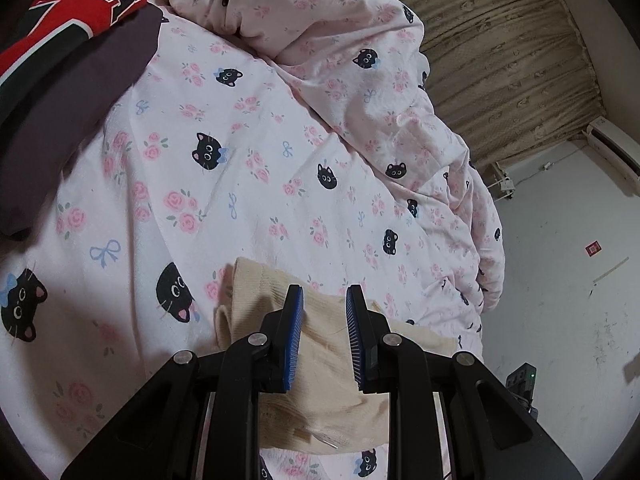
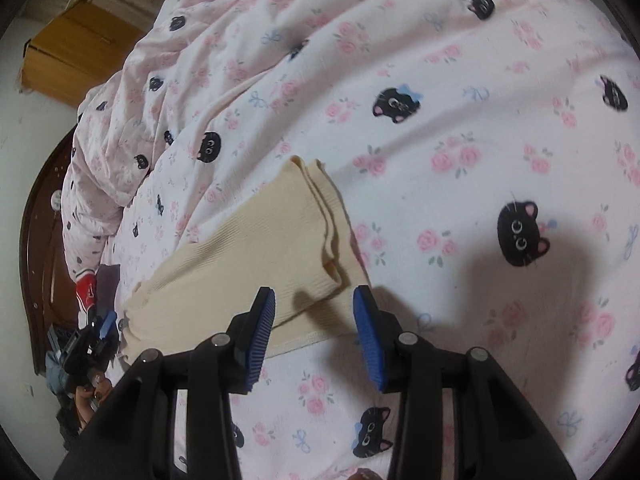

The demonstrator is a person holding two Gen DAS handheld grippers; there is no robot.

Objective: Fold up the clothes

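A cream ribbed garment (image 2: 256,248) lies folded on the pink cat-print bed sheet (image 2: 440,140). My right gripper (image 2: 314,294) is open, its blue pads just above the garment's near hem. The same garment shows in the left wrist view (image 1: 324,344), under my left gripper (image 1: 324,292), which is open with nothing between its pads. The left gripper also shows in the right wrist view (image 2: 102,330), at the garment's far left end.
A red lettered garment (image 1: 80,4) and a dark purple one (image 1: 60,120) lie at the sheet's upper left. A bunched pink duvet (image 1: 360,60) fills the back. A cardboard box (image 2: 76,48) stands beyond the bed. A wooden bed frame (image 2: 36,216) runs along the left.
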